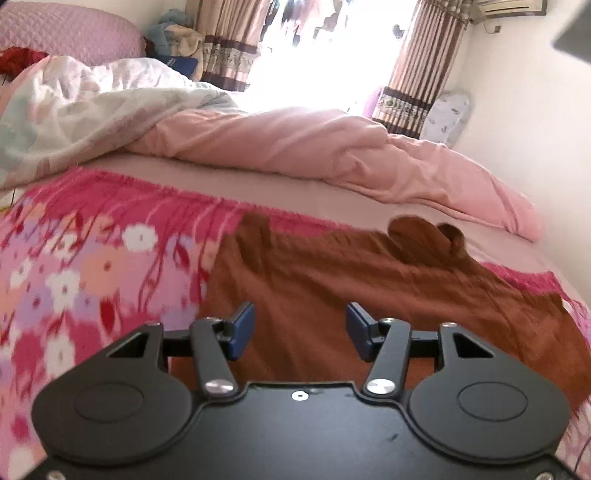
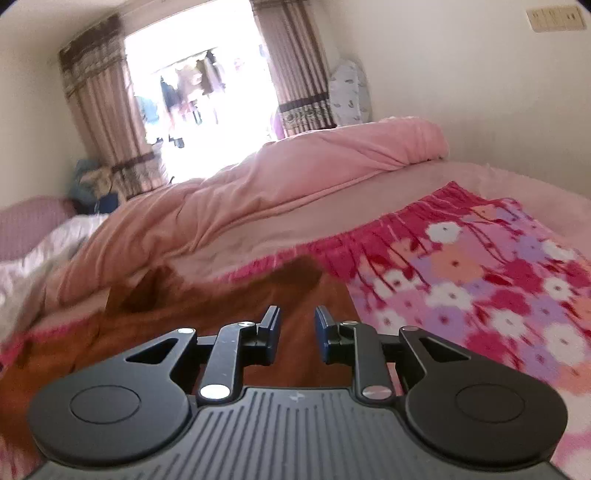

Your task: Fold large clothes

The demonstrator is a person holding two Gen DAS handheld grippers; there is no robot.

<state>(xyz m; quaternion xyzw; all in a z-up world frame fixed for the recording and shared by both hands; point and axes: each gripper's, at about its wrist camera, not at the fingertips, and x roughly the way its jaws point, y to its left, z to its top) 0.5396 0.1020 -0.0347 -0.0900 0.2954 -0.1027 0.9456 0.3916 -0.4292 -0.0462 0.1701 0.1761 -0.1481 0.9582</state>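
A brown garment lies spread on a pink floral blanket on the bed. In the left wrist view my left gripper is open and empty, hovering over the garment's near part. In the right wrist view the same brown garment lies below my right gripper, which is open with a narrower gap and holds nothing. The floral blanket stretches to its right. The garment's far edge has rumpled, raised folds.
A bunched pink duvet lies across the far side of the bed, with a pale floral quilt and a pink pillow at far left. Curtains and a bright window stand behind. A wall runs along the right.
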